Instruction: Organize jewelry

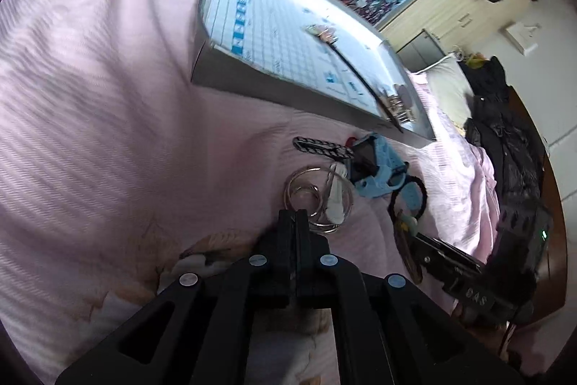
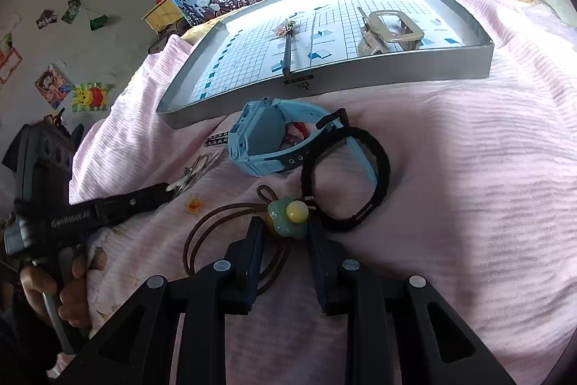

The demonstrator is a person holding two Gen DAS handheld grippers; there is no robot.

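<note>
Pink bed holds loose jewelry: left claw pinched on rings, right claw apart around charm; next, squeeze, carry to tray ahead

Open pink blanket to the right of the black hair tie, free for passing. Crowded on the left: blue watch, silver rings, brown cord tie, all close together. Behind these, low tray wall across the way; inside, hair clip and pen, with bare floor between.
</note>
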